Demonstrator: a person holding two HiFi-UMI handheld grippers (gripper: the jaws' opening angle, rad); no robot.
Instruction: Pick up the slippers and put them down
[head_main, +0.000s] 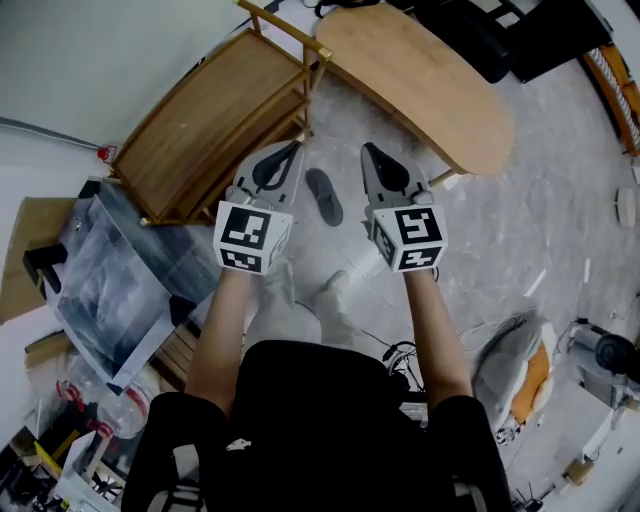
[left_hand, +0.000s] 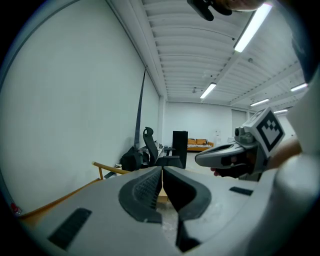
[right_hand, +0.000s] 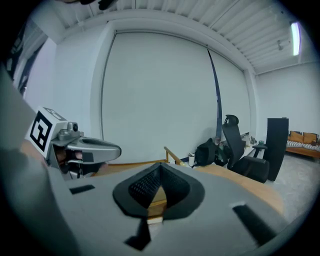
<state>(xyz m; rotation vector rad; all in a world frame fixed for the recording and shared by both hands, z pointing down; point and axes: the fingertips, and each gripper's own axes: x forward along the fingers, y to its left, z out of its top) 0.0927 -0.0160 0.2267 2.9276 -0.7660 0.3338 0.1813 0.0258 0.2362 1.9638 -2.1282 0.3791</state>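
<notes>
We are holding the left hand-held gripper (head_main: 294, 148) and the right hand-held gripper (head_main: 367, 149) side by side, both closed tight and empty, high over the floor (head_main: 500, 230), where one dark slipper (head_main: 323, 196) is lying between them, lengthwise away from us, slightly nearer the left

Head view steeply overhead; gripper views level.

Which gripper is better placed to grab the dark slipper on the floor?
Left, narrowly. In the head view the slipper lies between both, nearer the left gripper than the right gripper. Both are shut, empty and held high above the floor.
</notes>
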